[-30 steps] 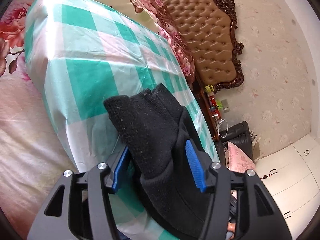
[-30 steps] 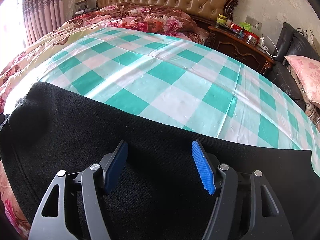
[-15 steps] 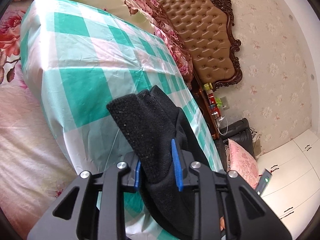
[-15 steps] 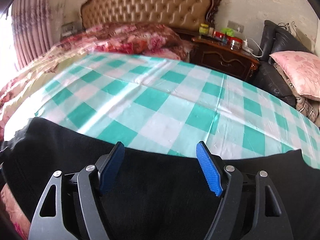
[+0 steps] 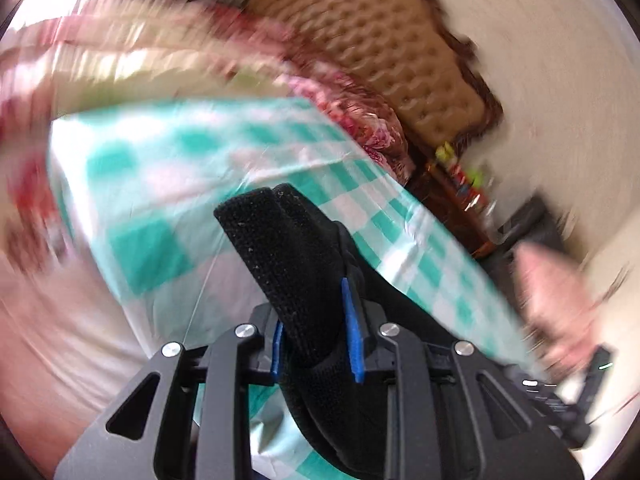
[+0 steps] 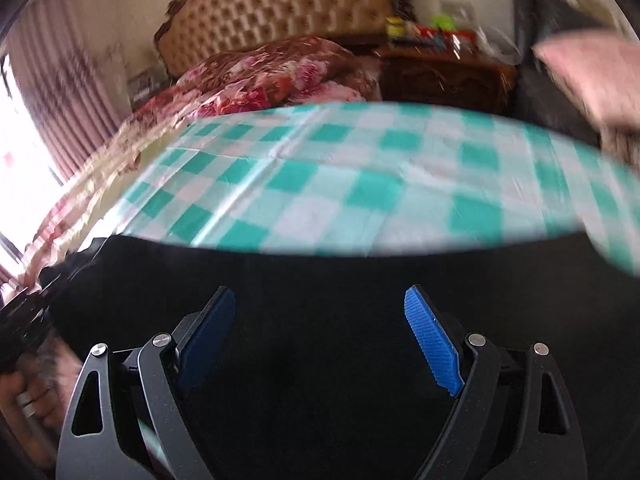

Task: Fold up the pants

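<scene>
The black pants (image 5: 288,256) lie on a green-and-white checked cloth (image 5: 168,168) spread over the bed. My left gripper (image 5: 316,320) is shut on a thick folded edge of the pants, which sticks up and forward between its blue pads. In the right wrist view the pants (image 6: 320,280) spread wide and dark across the lower half. My right gripper (image 6: 320,320) hovers over them, its jaws opening wide, blue pads apart and pressing on nothing. Both views are blurred by motion.
A tufted tan headboard (image 6: 280,4) and a floral quilt (image 6: 264,76) sit at the far end of the bed. A dark nightstand (image 6: 444,72) with small items and a pink pillow (image 6: 592,76) stand to the right. A person's hand (image 6: 28,396) shows at lower left.
My left gripper closed on the pants edge and lifted it while rolling. My right gripper's pads spread wider and it drew back over the pants.
</scene>
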A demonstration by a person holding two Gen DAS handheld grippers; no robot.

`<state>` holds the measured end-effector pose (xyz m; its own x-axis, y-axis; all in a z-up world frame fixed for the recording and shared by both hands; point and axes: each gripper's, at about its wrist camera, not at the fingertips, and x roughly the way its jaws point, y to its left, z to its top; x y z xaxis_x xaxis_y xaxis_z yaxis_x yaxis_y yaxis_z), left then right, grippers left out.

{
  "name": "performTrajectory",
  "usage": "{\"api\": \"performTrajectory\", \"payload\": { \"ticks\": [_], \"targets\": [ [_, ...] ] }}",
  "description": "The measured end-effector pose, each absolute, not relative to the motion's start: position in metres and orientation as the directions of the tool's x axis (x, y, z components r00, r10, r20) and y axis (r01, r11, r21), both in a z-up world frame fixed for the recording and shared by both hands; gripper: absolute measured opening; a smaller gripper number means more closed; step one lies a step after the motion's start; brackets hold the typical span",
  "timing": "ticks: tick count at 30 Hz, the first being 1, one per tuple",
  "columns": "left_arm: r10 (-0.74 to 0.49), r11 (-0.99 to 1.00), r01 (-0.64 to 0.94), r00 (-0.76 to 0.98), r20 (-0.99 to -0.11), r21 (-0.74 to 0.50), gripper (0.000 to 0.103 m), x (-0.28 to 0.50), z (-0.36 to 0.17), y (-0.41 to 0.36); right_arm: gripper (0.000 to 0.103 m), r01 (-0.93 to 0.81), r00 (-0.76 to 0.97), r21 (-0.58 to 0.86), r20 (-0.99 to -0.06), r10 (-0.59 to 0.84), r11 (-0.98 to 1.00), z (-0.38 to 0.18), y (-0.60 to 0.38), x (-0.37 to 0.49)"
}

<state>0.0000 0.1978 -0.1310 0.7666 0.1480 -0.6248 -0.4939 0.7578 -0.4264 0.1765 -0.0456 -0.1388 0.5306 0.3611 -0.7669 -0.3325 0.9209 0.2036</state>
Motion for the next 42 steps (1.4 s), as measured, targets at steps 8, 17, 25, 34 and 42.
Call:
{"api": "performTrajectory", "payload": {
  "ticks": [8, 17, 25, 34, 42],
  "targets": [
    [0.363, 0.879, -0.159, 0.834, -0.415, 0.450, 0.019, 0.041, -0.115, -0.055, 0.083, -0.152, 0.491, 0.492, -0.715, 0.498, 0.857, -0.139, -0.160, 0.152],
    [0.288, 0.672, 0.112, 0.871, -0.397, 0.732, 0.042, 0.018, -0.225, -0.164, 0.083, -0.072, 0.476, 0.566, -0.704, 0.527, 0.821, -0.145, -0.208, 0.147],
    [0.241, 0.737, 0.170, 0.838, -0.489, 0.654, 0.066, 0.031, -0.218, -0.138, 0.084, -0.073, 0.344, 0.666, -0.682, 0.646, 0.742, -0.159, -0.190, 0.153],
    [0.146, 0.841, 0.158, 0.854, -0.498, 0.518, 0.013, 0.040, -0.190, -0.113, 0.086, -0.066, 0.153, 0.752, -0.642, 0.752, 0.656, -0.163, -0.151, 0.168],
    [0.124, 0.851, 0.146, 0.877, -0.465, 0.504, 0.012, 0.025, -0.176, -0.115, 0.085, -0.124, -0.019, 0.745, -0.662, 0.749, 0.655, -0.172, -0.077, 0.215]
  ]
}}
